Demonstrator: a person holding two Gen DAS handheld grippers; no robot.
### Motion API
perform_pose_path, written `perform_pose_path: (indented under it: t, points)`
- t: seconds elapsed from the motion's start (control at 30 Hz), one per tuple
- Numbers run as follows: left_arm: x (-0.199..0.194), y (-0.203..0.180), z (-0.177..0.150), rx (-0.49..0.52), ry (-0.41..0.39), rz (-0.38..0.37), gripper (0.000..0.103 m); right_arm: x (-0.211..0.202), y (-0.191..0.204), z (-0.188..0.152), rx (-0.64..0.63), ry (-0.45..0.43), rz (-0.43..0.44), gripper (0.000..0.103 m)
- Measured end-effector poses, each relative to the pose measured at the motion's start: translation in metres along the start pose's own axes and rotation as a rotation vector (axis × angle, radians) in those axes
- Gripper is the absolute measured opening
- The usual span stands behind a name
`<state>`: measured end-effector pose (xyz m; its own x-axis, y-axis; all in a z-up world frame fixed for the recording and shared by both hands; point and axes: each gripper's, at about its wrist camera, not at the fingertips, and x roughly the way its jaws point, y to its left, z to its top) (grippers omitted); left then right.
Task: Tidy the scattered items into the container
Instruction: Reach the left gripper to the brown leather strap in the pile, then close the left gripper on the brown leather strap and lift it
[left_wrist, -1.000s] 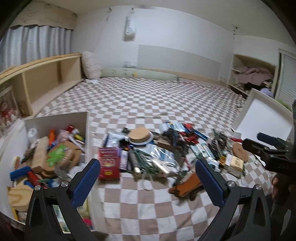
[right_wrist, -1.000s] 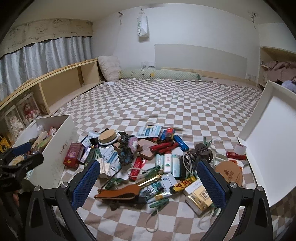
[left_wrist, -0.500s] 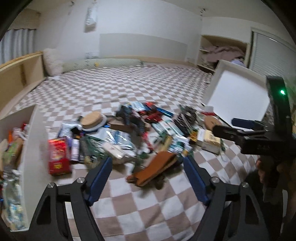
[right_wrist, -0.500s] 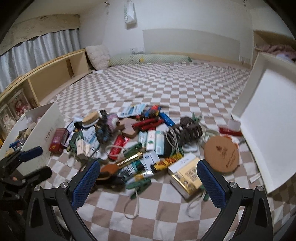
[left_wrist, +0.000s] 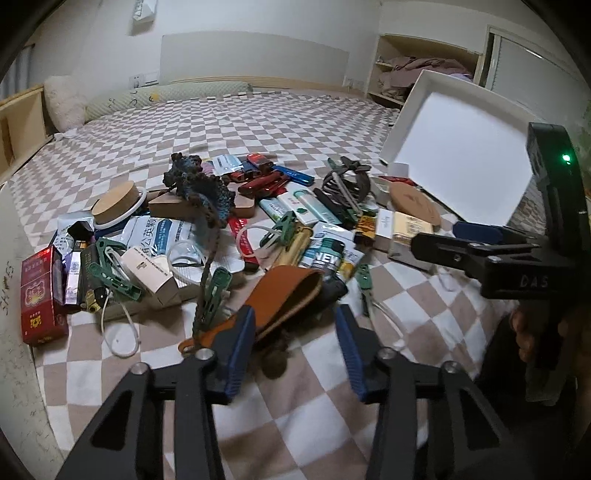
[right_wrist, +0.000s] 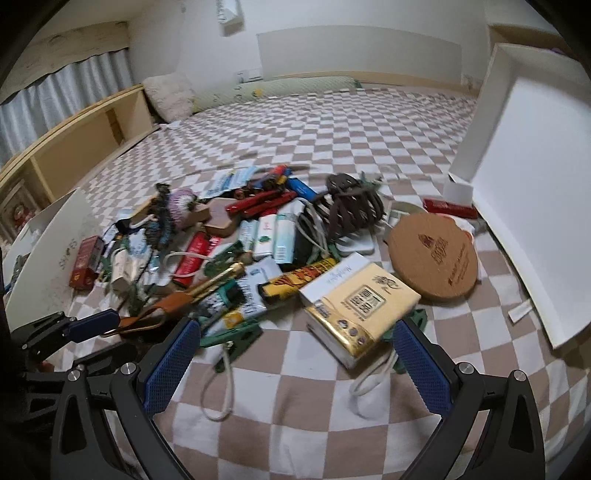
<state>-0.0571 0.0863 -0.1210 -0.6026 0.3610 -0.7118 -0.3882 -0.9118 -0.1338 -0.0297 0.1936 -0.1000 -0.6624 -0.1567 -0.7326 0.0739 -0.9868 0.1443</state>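
Your left view crops the white cardboard container (left_wrist: 14, 295) to a sliver; the tan leather strap's (left_wrist: 284, 295) near end hides behind a blue pad.

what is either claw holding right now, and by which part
Nothing is held yet. The left claw has been closing around the brown leather strap without gripping it; the right claw is open near the tissue pack.

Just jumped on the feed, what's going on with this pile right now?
A person is clearing clutter off the checkered bedspread with two handheld grippers. The left gripper has just been closing around the near end of the brown leather strap, though its pads are not clearly pressing yet. The right gripper is open and empty, with the gold tissue pack just ahead of it. Most of the pile remains on the bed.
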Motion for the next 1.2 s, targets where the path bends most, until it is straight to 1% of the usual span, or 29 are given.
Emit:
perform_pose_path:
  t: [0.17,0.3,0.37,0.43,0.5,0.53,0.57,0.63,0.73,0.83,0.9,0.93,0.97,1.1,1.13,1.17,1.2]
  points:
    - [0.016,0.004,0.003,0.001,0.02,0.006,0.041,0.008,-0.005,-0.003,0.011,0.008,0.007,0.103]
    - [0.026,0.006,0.005,-0.006,0.024,0.009,0.04,0.015,0.0,-0.008,0.013,0.041,0.042,0.103]
    - [0.028,0.007,0.005,-0.008,0.022,0.0,0.035,0.018,0.003,-0.01,0.018,0.05,0.061,0.103]
    - [0.028,0.008,0.006,-0.006,0.018,-0.01,0.034,0.016,0.006,-0.011,0.036,0.032,0.057,0.103]
    - [0.028,0.01,0.006,-0.007,0.019,-0.017,0.033,0.017,0.008,-0.011,0.045,0.03,0.084,0.103]
    - [0.027,0.011,0.007,-0.012,0.02,-0.021,0.033,0.017,0.009,-0.011,0.049,0.028,0.093,0.101]
    - [0.027,0.012,0.007,-0.014,0.018,-0.02,0.032,0.017,0.01,-0.011,0.051,0.026,0.101,0.094]
    - [0.024,0.015,0.007,-0.019,0.012,-0.013,0.032,0.019,0.013,-0.011,0.056,0.036,0.129,0.085]
    - [0.02,0.022,0.008,-0.038,0.003,-0.006,0.032,0.025,0.019,-0.015,0.057,0.066,0.174,0.084]
    - [0.017,0.028,0.008,-0.051,-0.005,0.004,0.032,0.029,0.031,-0.018,0.019,0.084,0.211,0.079]
    - [0.015,0.031,0.006,-0.053,-0.005,0.008,0.032,0.035,0.036,-0.018,0.003,0.102,0.216,0.075]
    - [0.014,0.031,0.006,-0.048,-0.001,0.01,0.032,0.039,0.038,-0.019,-0.002,0.116,0.216,0.069]
    - [0.014,0.03,0.005,-0.039,0.006,0.009,0.032,0.043,0.039,-0.019,-0.004,0.127,0.212,0.059]
    - [0.013,0.023,0.0,0.001,0.017,0.008,0.032,0.05,0.035,-0.018,0.01,0.133,0.202,0.05]
    - [0.013,0.023,0.0,0.008,0.02,0.009,0.032,0.05,0.033,-0.017,0.02,0.13,0.199,0.044]
    - [0.014,0.023,-0.001,0.013,0.022,0.011,0.032,0.05,0.03,-0.017,0.032,0.13,0.2,0.039]
    - [0.015,0.023,0.0,0.014,0.024,0.011,0.032,0.05,0.026,-0.017,0.048,0.131,0.206,0.038]
